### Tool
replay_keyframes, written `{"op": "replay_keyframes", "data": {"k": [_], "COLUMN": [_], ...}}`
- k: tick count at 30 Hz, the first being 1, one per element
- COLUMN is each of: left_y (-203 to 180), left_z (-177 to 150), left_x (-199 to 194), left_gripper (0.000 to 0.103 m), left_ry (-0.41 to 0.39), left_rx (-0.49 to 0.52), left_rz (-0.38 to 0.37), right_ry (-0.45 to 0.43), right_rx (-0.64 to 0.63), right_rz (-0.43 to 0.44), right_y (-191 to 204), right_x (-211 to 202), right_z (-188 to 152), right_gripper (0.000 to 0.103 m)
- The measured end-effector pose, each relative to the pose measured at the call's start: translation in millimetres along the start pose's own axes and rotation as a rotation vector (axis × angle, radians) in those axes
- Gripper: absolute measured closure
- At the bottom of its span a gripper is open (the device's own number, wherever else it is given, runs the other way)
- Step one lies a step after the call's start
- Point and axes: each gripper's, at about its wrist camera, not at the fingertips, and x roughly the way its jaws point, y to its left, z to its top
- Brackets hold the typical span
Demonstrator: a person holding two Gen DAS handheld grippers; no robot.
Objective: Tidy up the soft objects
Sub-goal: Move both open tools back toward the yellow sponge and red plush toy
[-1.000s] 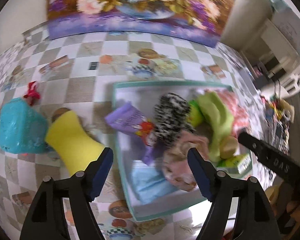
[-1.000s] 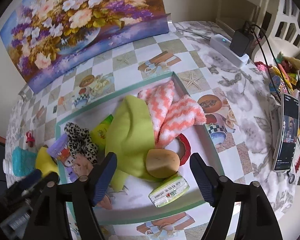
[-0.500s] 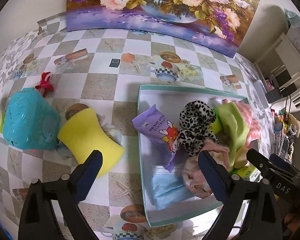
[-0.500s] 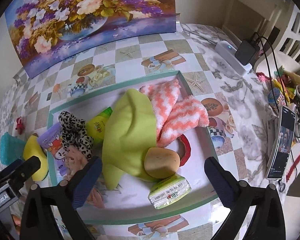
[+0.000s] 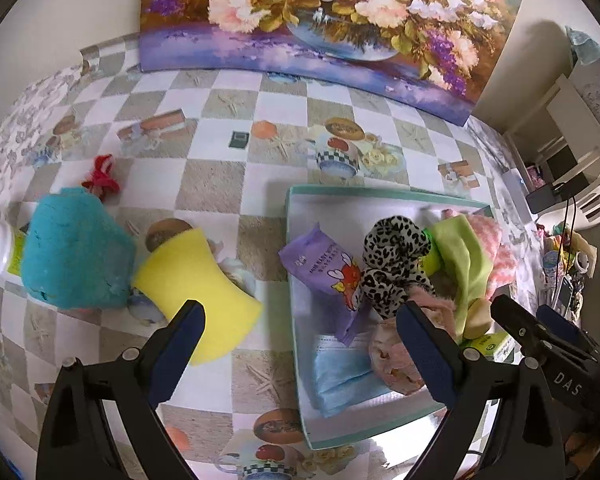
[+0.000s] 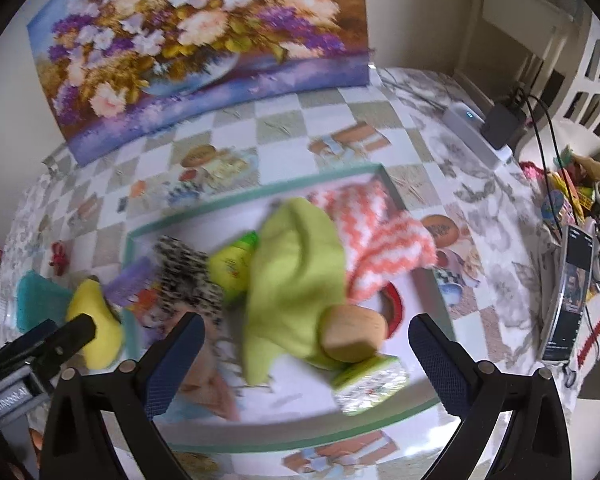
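Both claws, left claw (image 5: 300, 336) and right claw (image 6: 306, 340), have just spread wide, empty, above the tray (image 5: 296, 360) and yellow sponge (image 5: 196, 284).

tray (image 5: 296, 380) crowded, bare tablecloth (image 5: 216, 184) behind yellow sponge (image 5: 196, 284)

Yellow sponge (image 5: 196, 292) outside tray (image 5: 364, 195); cloths inside.

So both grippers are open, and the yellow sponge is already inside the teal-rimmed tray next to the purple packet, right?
Not quite. The yellow sponge lies on the tablecloth outside the tray, beside the blue sponge, as the left wrist view shows. Both grippers, left gripper and right gripper, are open.
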Motion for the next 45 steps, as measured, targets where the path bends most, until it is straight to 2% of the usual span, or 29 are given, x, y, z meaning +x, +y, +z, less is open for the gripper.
{"op": "replay_keyframes", "data": {"k": [4, 11, 16, 21, 24, 33, 40, 45], "left_y": [5, 35, 64, 100, 121, 163, 183, 187], "left_z": [4, 9, 13, 12, 10, -5, -19, -29], "left_x": [-14, -40, -62, -82, -88, -85, -65, -50], "left_gripper": [0.006, 0.006, 0.006, 0.006, 0.006, 0.006, 0.006, 0.006], "left_ry": [-0.035, -0.088, -0.131, -0.178, -0.189, -0.158, -0.089, -0.039], "left_rx": [0.023, 0.001, -0.046, -0.101, -0.141, -0.226, -0.257, -0.259], "left_rz": [0.016, 0.039, 0.049, 0.121, 0.134, 0.176, 0.191, 0.182], "right_ry": [-0.026, -0.03, -0.033, -0.036, -0.034, 0.039, 0.127, 0.154], "right_rx": [-0.04, -0.114, -0.142, -0.155, -0.174, -0.297, -0.342, -0.36], "right_rz": [0.064, 0.059, 0.077, 0.115, 0.133, 0.18, 0.192, 0.21], "right_y": [22, 50, 67, 90, 108, 174, 202, 214], "right_x": [-8, -14, -17, -20, -20, 2, 30, 42], "right_z": [-1, -5, -7, -10, -13, -33, -51, -58], "right_gripper": [0.0, 0.0, 0.0, 0.0, 0.0, 0.0, 0.0, 0.0]}}
